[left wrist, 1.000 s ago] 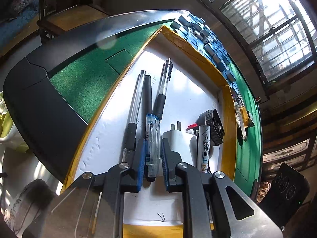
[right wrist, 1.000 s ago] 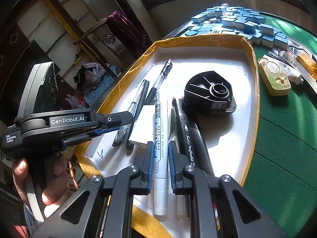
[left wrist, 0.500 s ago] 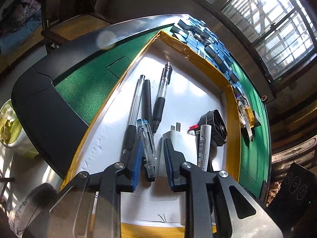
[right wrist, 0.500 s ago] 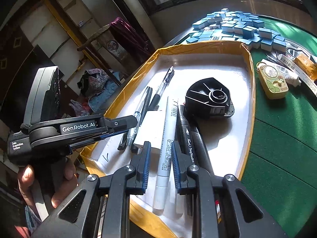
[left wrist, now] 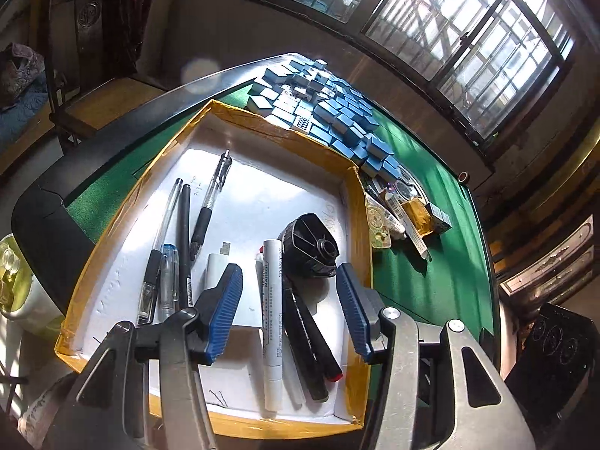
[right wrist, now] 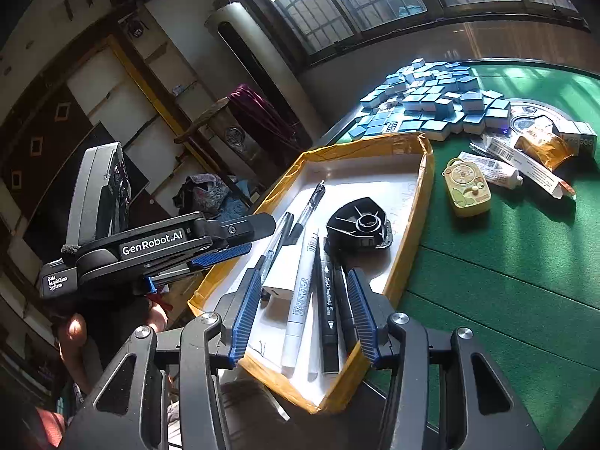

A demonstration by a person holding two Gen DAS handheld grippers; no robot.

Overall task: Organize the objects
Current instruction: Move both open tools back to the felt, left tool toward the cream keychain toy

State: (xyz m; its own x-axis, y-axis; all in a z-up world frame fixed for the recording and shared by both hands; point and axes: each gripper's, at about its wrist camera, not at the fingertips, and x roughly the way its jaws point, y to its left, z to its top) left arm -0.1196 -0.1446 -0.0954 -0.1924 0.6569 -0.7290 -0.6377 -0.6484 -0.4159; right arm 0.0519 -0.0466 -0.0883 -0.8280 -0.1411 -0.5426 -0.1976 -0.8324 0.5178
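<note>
Both tools raised above the near end of the yellow-rimmed tray, left gripper and right gripper each with jaws spread, just been opening, nothing pressed between the blue pads. Laid lengthwise on the white tray floor: white marker just beside two black markers, white charger block to its left, then a clear blue-capped pen among three dark pens near the left wall. Black plastic spool resting past the markers' far ends, toward the right wall. Outside the tray on the green felt table: heap of blue mahjong tiles beyond the far wall, a small yellow case and assorted packets to the right
</note>
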